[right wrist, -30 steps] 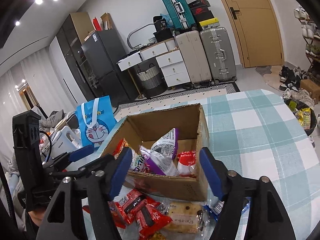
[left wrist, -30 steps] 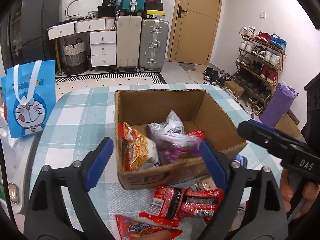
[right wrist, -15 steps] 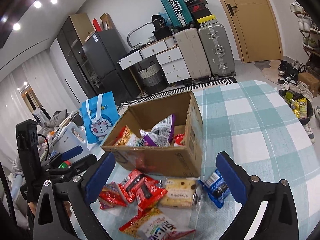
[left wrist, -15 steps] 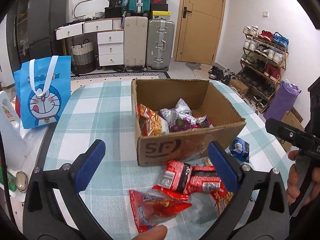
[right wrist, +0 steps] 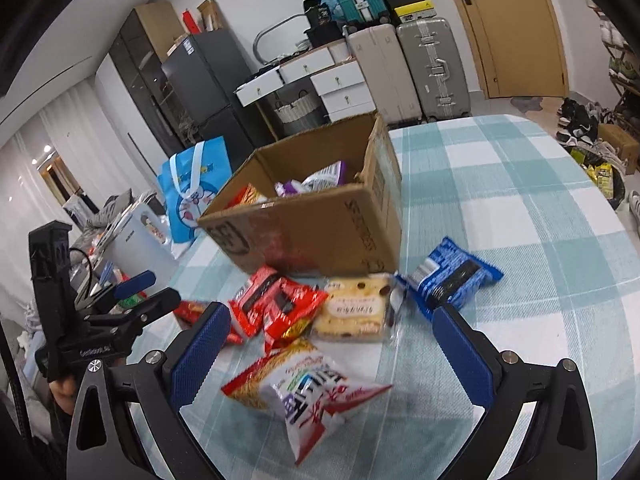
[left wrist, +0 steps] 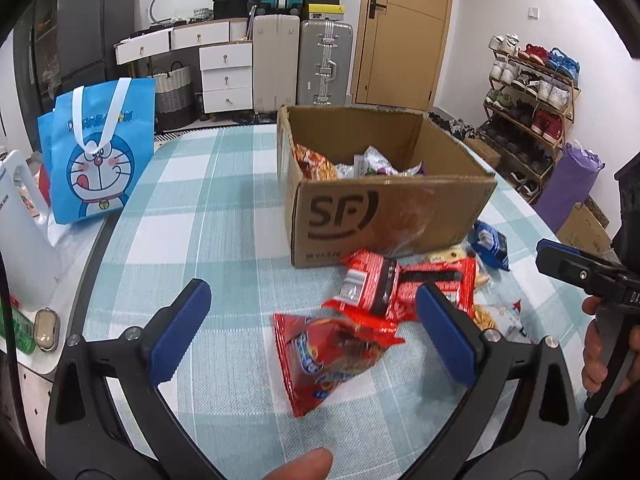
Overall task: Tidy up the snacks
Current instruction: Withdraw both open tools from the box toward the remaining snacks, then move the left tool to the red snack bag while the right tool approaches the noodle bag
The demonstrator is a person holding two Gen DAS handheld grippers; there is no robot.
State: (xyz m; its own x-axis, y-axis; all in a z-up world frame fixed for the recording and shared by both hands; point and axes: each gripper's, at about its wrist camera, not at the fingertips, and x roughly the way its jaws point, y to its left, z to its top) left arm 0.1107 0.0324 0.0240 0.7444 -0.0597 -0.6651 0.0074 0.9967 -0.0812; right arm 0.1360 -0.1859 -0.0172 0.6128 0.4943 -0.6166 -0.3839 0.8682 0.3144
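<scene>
Both grippers stand spread wide and empty, their jaws having just been opening. Left gripper (left wrist: 308, 332) hovers over a red snack bag (left wrist: 328, 356) on the checked tabletop (left wrist: 192, 216), in front of the cardboard box (left wrist: 384, 216). Right gripper (right wrist: 332, 354) hovers over a red-and-white chip bag (right wrist: 308, 394), also in front of the box. Closer to the box lie red packets (right wrist: 276, 308), a biscuit pack (right wrist: 356, 308) and a blue packet (right wrist: 448, 280). Several snacks sit inside the box.

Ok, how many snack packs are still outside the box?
6, all before the cardboard box: red bag, two red-black packs, cake, blue pack, chips bag. Overlaps may hide more.
</scene>
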